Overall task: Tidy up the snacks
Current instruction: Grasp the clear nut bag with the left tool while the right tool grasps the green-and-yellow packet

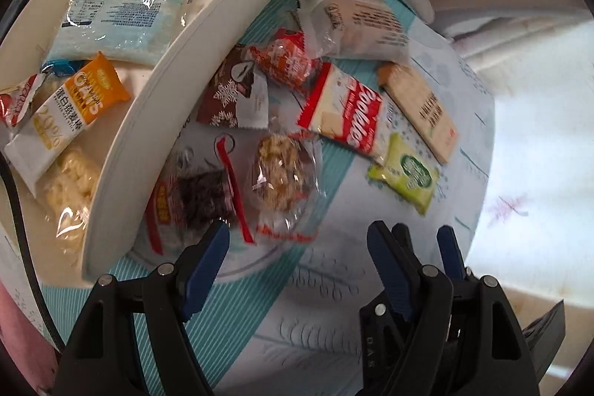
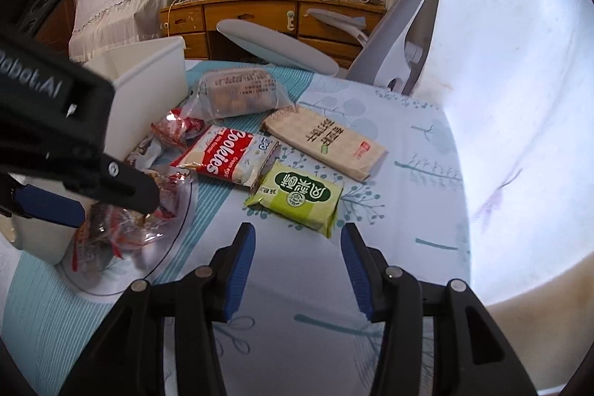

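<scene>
Here we see both claws spread wide with nothing between the fingers: our left gripper (image 1: 297, 240) hangs over two clear wrappers, our right gripper (image 2: 297, 247) over bare cloth just short of a green packet (image 2: 297, 197).

The snacks lie in a loose cluster on a blue-and-white printed cloth (image 2: 389, 154) beside a white bin (image 1: 208, 62). The plainest label is the red-and-white packet reading "Cookies" (image 1: 345, 110), with smaller words under it too fine for us to read. Touching its corner is the green packet (image 1: 406, 173), carrying Chinese characters on a dark green oval. A tan packet (image 1: 419, 106) with dark Chinese script and a small red mark lies just beside them. A brown packet with white snowflakes (image 1: 232, 97) rests against the bin wall.

Inside the bin we read "OATS" and "20%" on an orange-and-white bar (image 1: 63, 110), which overlaps a pale blue packet (image 1: 118, 10) covered in small print. The left gripper's housing shows the letters "obot.AI" in the right wrist view.
</scene>
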The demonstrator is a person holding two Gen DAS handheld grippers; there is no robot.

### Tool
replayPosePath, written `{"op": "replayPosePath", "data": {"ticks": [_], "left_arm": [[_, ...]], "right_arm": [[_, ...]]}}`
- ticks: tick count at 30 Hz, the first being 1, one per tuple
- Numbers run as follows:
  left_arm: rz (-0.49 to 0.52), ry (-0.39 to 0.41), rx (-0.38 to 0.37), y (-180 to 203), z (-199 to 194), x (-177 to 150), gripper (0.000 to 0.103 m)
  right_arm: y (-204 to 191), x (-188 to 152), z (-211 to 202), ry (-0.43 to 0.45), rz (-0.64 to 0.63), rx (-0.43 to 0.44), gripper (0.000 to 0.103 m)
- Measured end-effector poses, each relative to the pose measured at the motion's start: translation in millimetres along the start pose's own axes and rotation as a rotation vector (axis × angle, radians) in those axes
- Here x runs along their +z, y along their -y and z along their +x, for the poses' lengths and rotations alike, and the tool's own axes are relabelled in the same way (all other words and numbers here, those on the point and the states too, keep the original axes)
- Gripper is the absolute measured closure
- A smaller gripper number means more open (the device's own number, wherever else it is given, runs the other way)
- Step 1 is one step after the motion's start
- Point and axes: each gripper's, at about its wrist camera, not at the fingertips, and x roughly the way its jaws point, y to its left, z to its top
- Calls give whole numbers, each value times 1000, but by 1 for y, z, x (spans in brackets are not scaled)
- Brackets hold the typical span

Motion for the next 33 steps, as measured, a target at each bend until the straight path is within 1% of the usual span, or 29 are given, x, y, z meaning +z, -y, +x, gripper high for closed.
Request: {"op": "replayPosePath", "data": {"ticks": [1, 2, 5, 8, 11, 13, 14, 15, 17, 19, 21, 22, 25, 26, 27, 28, 31, 33], "left_arm": [[-7, 0, 8, 0, 3, 3, 28], [-14, -1, 19, -1, 7, 6, 28], [-31, -5, 20, -2, 19, 13, 28], [-31, 4, 39, -2, 28, 20, 28], [-13, 23, 34, 3, 30, 24, 29], [10, 26, 48, 9, 33, 27, 32], [19, 27, 53, 13, 35, 29, 34], [34, 29, 55, 17, 37, 30, 40], [61, 33, 66, 23, 40, 31, 45], [72, 29, 82, 26, 40, 31, 48], [70, 26, 80, 26, 41, 33, 54], [73, 25, 79, 26, 41, 34, 54], [86, 0, 89, 27, 48, 39, 58], [83, -17, 84, 27, 53, 40, 59], [79, -38, 74, 26, 57, 41, 62], [86, -52, 78, 27, 61, 41, 63], [114, -40, 82, 29, 62, 41, 64], [132, -38, 75, 30, 62, 41, 65]], "right_arm": [[0, 0, 4, -1, 1, -5, 49], [-1, 1, 7, -2, 0, -13, 44], [0, 3, 13, 9, 12, -10, 37], [1, 6, 20, 12, 26, -12, 34], [1, 8, 30, 0, 26, -24, 34], [1, 11, 36, -2, 29, -30, 34], [0, 12, 38, -4, 31, -35, 34], [0, 14, 40, -6, 32, -41, 34], [-1, 17, 45, -12, 35, -42, 34], [0, 20, 50, -13, 43, -31, 34], [0, 22, 54, -10, 47, -31, 34], [0, 23, 54, -10, 46, -29, 34], [2, 25, 57, -14, 48, -19, 34], [3, 25, 59, -19, 55, -13, 34], [5, 25, 60, -27, 68, -7, 34], [5, 24, 62, -36, 77, -4, 37], [3, 22, 62, -27, 72, -9, 41], [4, 21, 60, -26, 90, -8, 46]]}}
